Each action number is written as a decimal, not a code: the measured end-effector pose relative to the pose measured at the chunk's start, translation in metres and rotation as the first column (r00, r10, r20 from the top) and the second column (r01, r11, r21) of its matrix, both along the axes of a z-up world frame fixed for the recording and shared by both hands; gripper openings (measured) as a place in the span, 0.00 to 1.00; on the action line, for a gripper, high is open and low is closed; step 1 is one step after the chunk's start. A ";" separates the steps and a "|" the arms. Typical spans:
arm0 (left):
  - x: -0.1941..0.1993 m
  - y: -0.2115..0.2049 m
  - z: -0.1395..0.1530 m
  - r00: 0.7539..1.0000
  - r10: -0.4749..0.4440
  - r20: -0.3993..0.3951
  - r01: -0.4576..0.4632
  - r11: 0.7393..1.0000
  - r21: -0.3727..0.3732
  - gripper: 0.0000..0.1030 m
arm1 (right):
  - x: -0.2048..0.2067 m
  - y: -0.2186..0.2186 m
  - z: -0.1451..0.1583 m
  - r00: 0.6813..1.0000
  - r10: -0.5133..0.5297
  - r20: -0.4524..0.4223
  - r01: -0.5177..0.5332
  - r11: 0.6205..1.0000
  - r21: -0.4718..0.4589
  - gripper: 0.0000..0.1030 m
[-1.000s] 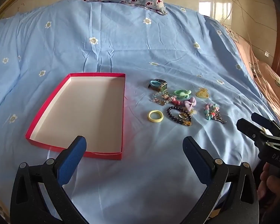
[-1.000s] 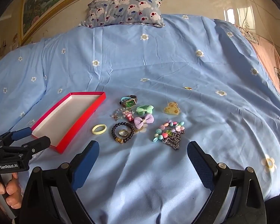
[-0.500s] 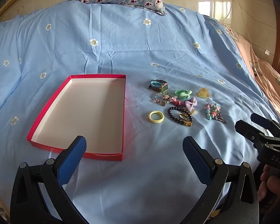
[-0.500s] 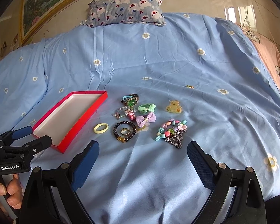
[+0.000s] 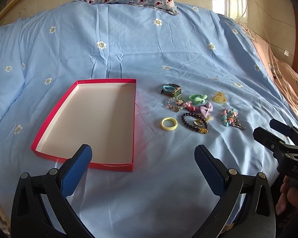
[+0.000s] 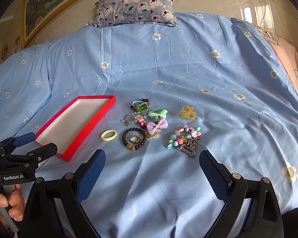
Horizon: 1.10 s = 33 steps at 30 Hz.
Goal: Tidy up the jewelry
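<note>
- Fingers [image 5: 77, 172] of the left gripper [image 5: 141, 164] are spread wide with nothing between them; they hang low over the bed, at the near edge of the red tray [image 5: 55, 109].
- Fingers [image 6: 212, 170] of the right gripper [image 6: 152, 168] are likewise spread wide and empty, just short of the jewelry.
- The jewelry lies loose on the bed, in a cluster just right of the tray and outside it.
- Near row: yellow ring band [image 6: 108, 134], dark bead bracelet [image 6: 134, 139] with a metal ring [image 6: 135, 138] lying inside its loop, pastel bead necklace [image 6: 183, 138] with a dark chain.
- Middle row: purple bow [image 6: 157, 126], pink charm bracelet [image 6: 135, 118].
- Far row: green-faced watch [image 6: 142, 105], green bow [image 6: 158, 113], yellow clip [image 6: 187, 113].
- A small gold item [image 6: 204, 91] lies apart, farther up the bed; its kind cannot be told.
- The tray interior is white.
- The blue sheet [image 5: 149, 45] with daisy print covers the bed; a patterned pillow [image 6: 137, 7] sits at the headboard end.
- A hand [image 6: 8, 202] holds the left gripper's handle.
</note>
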State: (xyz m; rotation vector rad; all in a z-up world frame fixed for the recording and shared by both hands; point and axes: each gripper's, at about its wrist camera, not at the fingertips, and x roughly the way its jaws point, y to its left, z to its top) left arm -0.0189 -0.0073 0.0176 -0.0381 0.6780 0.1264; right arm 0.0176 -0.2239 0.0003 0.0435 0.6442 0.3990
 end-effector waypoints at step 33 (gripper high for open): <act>0.017 -0.008 -0.008 0.998 -0.054 -0.037 0.053 0.998 -0.027 1.00 | 0.012 -0.003 -0.007 0.999 0.007 -0.049 -0.006 1.000 0.020 0.94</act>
